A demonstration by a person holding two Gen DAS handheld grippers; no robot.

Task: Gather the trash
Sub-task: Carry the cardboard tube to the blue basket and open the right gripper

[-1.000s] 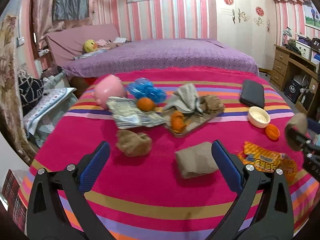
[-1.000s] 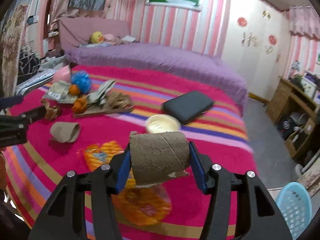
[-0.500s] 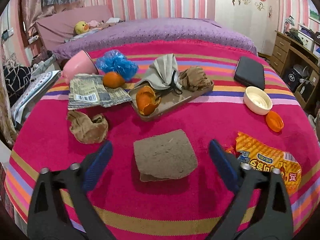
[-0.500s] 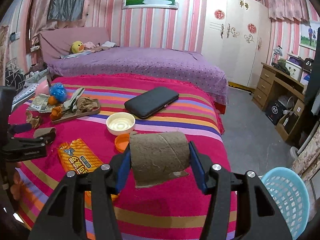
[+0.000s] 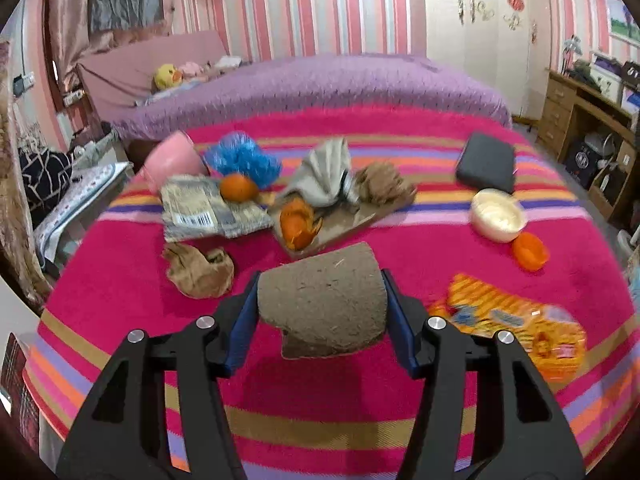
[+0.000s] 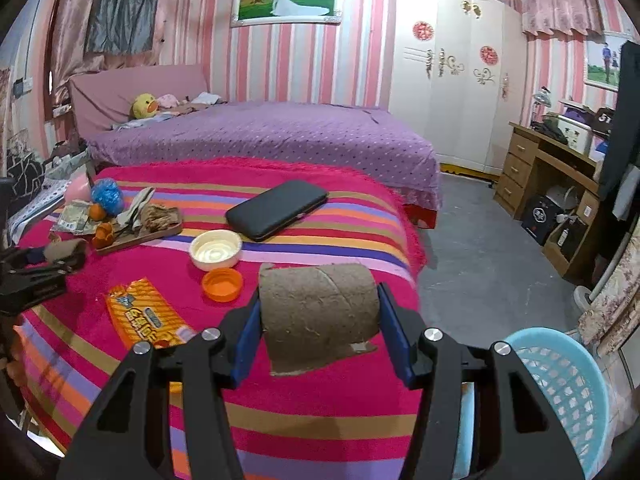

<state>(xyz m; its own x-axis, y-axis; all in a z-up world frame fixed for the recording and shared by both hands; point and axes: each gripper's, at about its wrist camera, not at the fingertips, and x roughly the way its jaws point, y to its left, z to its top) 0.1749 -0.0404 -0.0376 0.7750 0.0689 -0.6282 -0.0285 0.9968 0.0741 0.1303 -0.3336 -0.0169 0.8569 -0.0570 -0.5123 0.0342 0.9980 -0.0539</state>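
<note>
a: what's the biggest thing in view?
b: the striped blanket [image 5: 320, 400], pink with orange, purple and tan bands, spread over a surface in front of a purple bed [image 6: 280, 136]. a pale blue basket [image 6: 560, 392] stands on the floor at the right, beside the blanket's edge.
a: and on the blanket?
b: a black case [image 6: 276, 208] toward the far side, then a wooden tray [image 5: 360, 220] holding a grey cloth, a brown wad and orange peel. beside the tray lie a crumpled printed wrapper [image 5: 208, 212], a blue mesh ball and a pink cup. nearer are an orange snack packet [image 5: 516, 328], a white bowl [image 6: 215, 249] and, just beside it, an orange lid [image 6: 222, 285].
a: the tongs?
b: the right gripper [image 6: 320, 328] clamps a brown cardboard tube [image 6: 318, 308] across its ends, raised above the blanket's near corner, with the basket off to its right. the left gripper [image 5: 322, 312] has its jaws closing on a flattened brown cardboard piece [image 5: 324, 300]; the blue pads meet both its sides.
a: anything smaller?
b: a crumpled brown paper scrap [image 5: 200, 272] lies left of the left gripper.
</note>
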